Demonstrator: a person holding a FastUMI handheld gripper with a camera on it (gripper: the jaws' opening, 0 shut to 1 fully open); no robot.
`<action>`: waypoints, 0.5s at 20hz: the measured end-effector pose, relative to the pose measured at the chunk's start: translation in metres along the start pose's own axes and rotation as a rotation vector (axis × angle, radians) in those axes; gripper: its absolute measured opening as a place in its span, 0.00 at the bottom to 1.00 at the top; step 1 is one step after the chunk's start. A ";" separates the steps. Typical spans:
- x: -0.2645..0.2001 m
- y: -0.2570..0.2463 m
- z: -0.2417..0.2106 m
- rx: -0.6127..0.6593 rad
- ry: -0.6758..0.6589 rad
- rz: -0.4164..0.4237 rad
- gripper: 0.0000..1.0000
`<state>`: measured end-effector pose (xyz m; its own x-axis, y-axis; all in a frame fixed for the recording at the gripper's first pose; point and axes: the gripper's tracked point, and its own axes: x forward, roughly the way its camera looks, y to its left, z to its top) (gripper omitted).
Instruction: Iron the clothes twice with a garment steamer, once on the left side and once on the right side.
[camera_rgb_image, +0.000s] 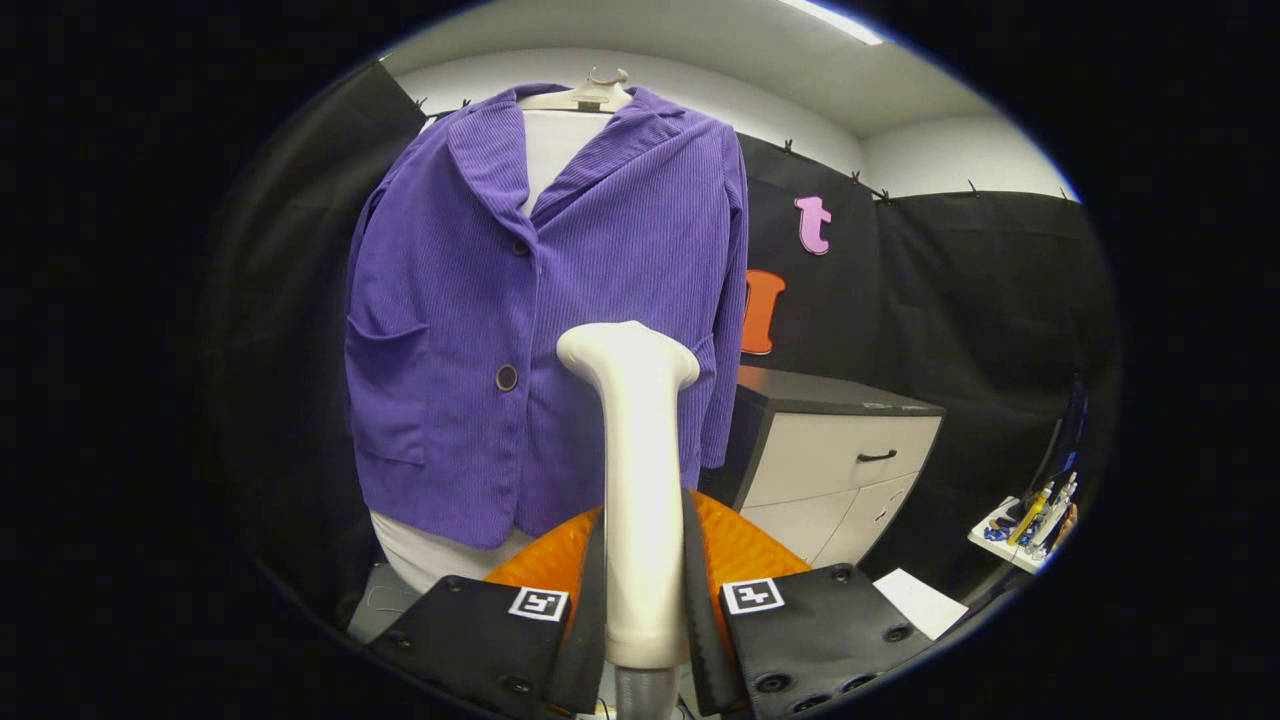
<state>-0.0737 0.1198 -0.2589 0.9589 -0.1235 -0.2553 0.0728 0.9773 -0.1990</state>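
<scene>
Steamer (640, 480) stands upright, clamped in the claw (645, 600), before purple jacket (520, 320).

Purple jacket (540, 300) hangs on a hanger (585, 95) over a white mannequin torso (555, 145), buttoned at the front. Beyond the fingers, a cabinet (840, 460) with dark top stands beside the jacket, nothing distinguishable on it. Farther off, a small white shelf (1005, 545) carries pens and small clutter (1040, 510), too small to tell. Gripper (645, 600) clamps the steamer handle (640, 480).
</scene>
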 end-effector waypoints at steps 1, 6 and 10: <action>-0.002 0.000 -0.006 -0.003 0.006 -0.001 0.43; -0.008 0.003 -0.039 -0.011 0.073 0.004 0.43; -0.013 0.002 -0.062 -0.028 0.107 0.006 0.43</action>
<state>-0.1027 0.1124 -0.3149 0.9246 -0.1370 -0.3553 0.0585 0.9730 -0.2231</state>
